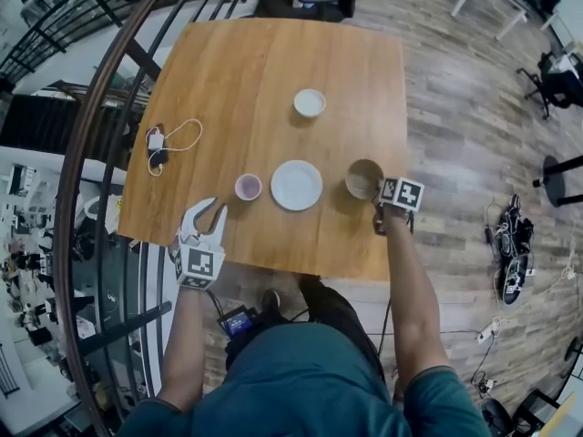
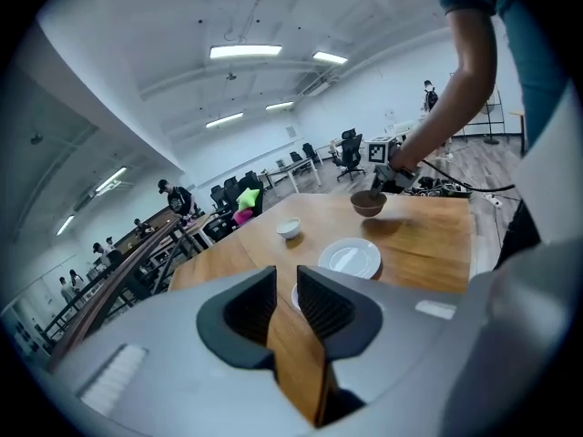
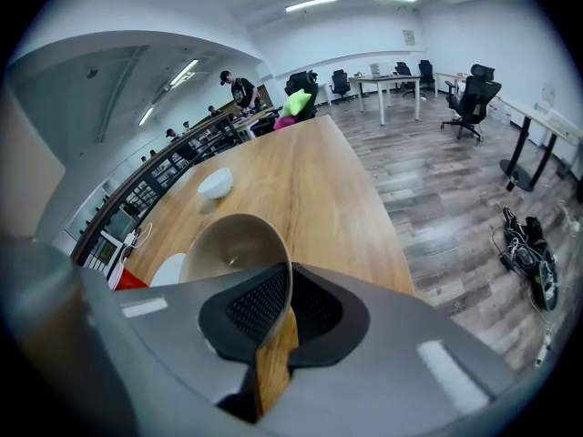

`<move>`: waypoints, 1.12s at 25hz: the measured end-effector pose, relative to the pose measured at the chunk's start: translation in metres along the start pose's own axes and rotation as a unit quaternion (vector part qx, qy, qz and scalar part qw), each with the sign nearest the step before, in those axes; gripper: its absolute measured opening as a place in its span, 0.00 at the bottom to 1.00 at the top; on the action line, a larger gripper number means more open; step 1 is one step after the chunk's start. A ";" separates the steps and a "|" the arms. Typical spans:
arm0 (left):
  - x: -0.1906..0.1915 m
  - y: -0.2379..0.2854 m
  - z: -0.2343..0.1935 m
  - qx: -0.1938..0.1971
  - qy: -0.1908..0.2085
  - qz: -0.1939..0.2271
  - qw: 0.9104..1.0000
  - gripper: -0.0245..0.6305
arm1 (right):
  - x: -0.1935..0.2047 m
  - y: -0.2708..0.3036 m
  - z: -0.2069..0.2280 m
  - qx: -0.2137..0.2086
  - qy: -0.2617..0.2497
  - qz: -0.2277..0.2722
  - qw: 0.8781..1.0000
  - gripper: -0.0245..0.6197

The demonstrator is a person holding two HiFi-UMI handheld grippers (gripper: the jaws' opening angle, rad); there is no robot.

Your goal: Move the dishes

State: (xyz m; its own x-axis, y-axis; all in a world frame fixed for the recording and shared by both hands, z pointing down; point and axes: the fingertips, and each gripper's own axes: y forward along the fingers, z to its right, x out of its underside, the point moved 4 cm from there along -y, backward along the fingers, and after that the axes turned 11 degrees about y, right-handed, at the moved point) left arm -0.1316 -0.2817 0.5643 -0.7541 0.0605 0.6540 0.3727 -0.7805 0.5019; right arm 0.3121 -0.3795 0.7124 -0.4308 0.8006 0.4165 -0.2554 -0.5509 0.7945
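The left gripper [image 1: 205, 215] is hovering at the lower left of the head view and pointing away from the body. Its jaws are standing apart with nothing between them. The left forearm [image 1: 187, 335] is extending straight forward. The right gripper [image 1: 383, 203] is angling downward, and its jaws are clamping the rim of the bowl [image 1: 364, 179]. The right forearm [image 1: 412, 285] is reaching forward, bare below a teal sleeve [image 1: 437, 390].

Plate [image 1: 296, 185] on table [image 1: 246, 71], cup [image 1: 248, 187] just left, bowl [image 1: 364, 179] right, second bowl [image 1: 310, 103] behind (well apart), cable [image 1: 164, 144] far left
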 end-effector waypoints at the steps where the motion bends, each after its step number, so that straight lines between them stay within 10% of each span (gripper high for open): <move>1: -0.001 -0.002 0.000 -0.001 0.002 0.000 1.000 0.15 | -0.001 0.000 0.006 0.007 0.002 -0.003 1.000 0.07; 18: -0.018 -0.052 -0.037 -0.021 -0.053 0.042 0.998 0.10 | 0.003 -0.013 0.034 0.034 0.055 -0.002 0.998 0.12; 24: -0.010 -0.074 -0.059 -0.039 -0.096 0.066 0.992 0.06 | -0.028 -0.088 -0.021 0.007 -0.017 0.122 0.992 0.13; 28: -0.018 -0.088 -0.080 -0.051 -0.131 0.100 0.985 0.04 | -0.054 -0.178 -0.115 -0.091 -0.103 0.244 0.960 0.12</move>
State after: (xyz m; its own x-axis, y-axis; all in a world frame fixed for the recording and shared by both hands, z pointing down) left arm -0.1937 -0.2633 0.4628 -0.5006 0.0464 0.8645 0.4330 -0.8512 0.2965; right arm 0.2812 -0.3515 0.4973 -0.3625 0.4554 0.8131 -0.2213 -0.8896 0.3996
